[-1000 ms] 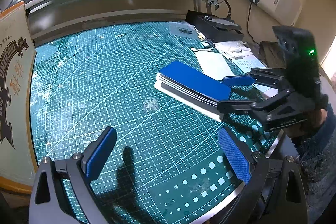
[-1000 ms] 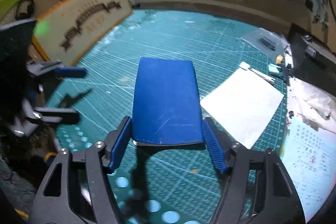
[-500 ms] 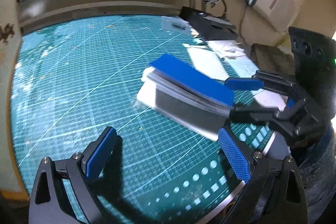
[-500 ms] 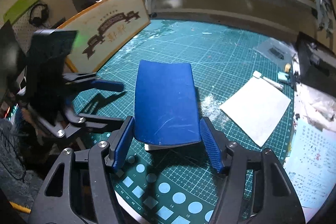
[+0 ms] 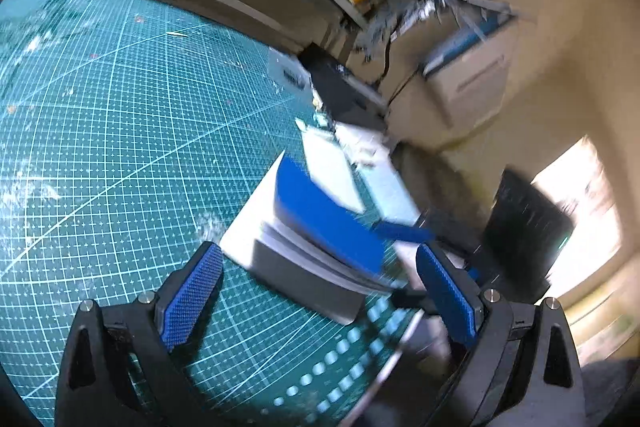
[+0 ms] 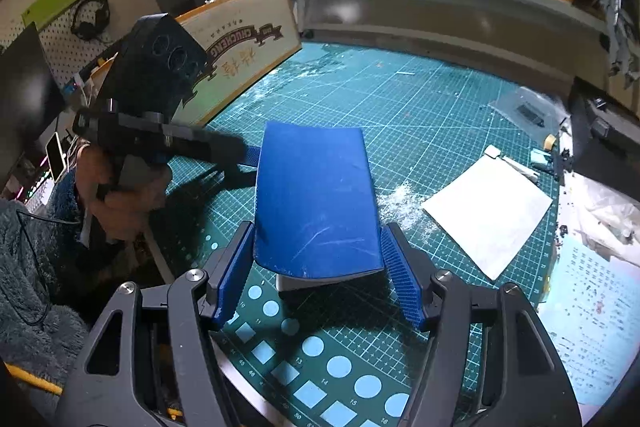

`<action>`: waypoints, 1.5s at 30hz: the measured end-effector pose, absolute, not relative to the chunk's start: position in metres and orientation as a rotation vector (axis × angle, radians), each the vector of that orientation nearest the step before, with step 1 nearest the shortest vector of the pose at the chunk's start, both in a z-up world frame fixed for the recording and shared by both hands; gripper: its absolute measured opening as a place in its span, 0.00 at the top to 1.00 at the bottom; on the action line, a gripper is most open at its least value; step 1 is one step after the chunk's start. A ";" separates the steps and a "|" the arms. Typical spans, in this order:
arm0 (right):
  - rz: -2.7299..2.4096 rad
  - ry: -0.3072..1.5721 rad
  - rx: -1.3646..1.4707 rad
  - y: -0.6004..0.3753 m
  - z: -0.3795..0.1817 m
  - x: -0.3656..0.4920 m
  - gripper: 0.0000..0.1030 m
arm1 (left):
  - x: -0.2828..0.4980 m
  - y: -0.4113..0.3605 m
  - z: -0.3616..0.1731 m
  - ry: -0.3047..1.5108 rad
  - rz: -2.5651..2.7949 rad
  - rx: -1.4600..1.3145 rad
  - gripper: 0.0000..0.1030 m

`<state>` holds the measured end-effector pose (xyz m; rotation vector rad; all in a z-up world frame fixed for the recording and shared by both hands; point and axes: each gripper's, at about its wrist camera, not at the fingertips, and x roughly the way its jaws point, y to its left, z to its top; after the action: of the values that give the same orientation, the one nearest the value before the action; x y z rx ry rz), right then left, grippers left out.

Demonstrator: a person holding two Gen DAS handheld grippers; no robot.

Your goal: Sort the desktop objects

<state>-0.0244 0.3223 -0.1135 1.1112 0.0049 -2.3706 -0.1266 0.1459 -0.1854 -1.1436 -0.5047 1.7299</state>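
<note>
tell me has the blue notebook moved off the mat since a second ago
Yes. The blue notebook, clamped in the right gripper, has been lifted and drawn back: the white paper sheet on the cutting mat now lies farther from it.

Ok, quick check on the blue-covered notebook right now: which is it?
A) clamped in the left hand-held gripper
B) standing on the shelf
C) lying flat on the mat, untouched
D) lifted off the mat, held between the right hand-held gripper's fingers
D: the right hand-held gripper has a finger pressed against each side of the blue-covered notebook, which casts a shadow on the green cutting mat below.
</note>
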 end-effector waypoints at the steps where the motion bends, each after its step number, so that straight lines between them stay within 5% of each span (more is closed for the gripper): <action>1: -2.357 -0.001 1.116 0.322 -0.115 -0.025 0.40 | -0.129 0.147 -0.186 -0.535 1.720 -1.148 0.04; 7: -2.333 0.010 1.122 0.315 -0.123 -0.028 0.39 | -0.138 0.164 -0.185 -0.573 1.743 -1.162 0.11; 8: -2.333 0.014 1.129 0.315 -0.124 -0.028 0.38 | -0.139 0.166 -0.184 -0.586 1.744 -1.163 0.21; 11: -2.345 0.019 1.141 0.319 -0.125 -0.027 0.38 | -0.142 0.161 -0.180 -0.578 1.796 -1.161 0.74; 13: -2.337 -0.005 1.123 0.321 -0.124 -0.024 0.37 | -0.146 0.155 -0.178 -0.595 1.800 -1.160 0.89; 18: -2.339 0.016 1.093 0.315 -0.122 -0.023 0.42 | -0.139 0.156 -0.175 -0.580 1.718 -1.155 0.90; 19: -2.337 0.016 1.094 0.314 -0.122 -0.025 0.81 | -0.136 0.158 -0.174 -0.562 1.714 -1.153 0.90; 20: -2.336 0.017 1.096 0.313 -0.123 -0.027 0.88 | -0.132 0.161 -0.174 -0.543 1.710 -1.151 0.90; 27: -2.335 0.065 1.144 0.306 -0.130 -0.036 0.78 | -0.133 0.163 -0.187 -0.522 1.761 -1.198 0.90; 30: -2.320 0.067 1.143 0.308 -0.129 -0.032 0.40 | -0.139 0.159 -0.192 -0.539 1.774 -1.202 0.92; 31: -2.331 0.082 1.133 0.310 -0.128 -0.029 0.35 | -0.141 0.158 -0.192 -0.551 1.769 -1.198 0.92; 35: -2.436 0.128 1.128 0.333 -0.120 -0.020 0.31 | -0.131 0.147 -0.164 -0.470 1.895 -1.091 0.96; 42: -2.744 0.014 1.139 0.388 -0.109 -0.035 0.31 | -0.083 0.145 -0.105 0.023 2.311 -0.783 0.96; 45: -2.819 0.022 1.227 0.402 -0.112 -0.059 0.47 | -0.082 0.145 -0.101 0.067 2.365 -0.747 0.96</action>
<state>-0.0591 0.4017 -0.1123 1.2272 0.0222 -2.8190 -0.0819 0.1454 -0.1006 -0.7472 0.0674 2.3645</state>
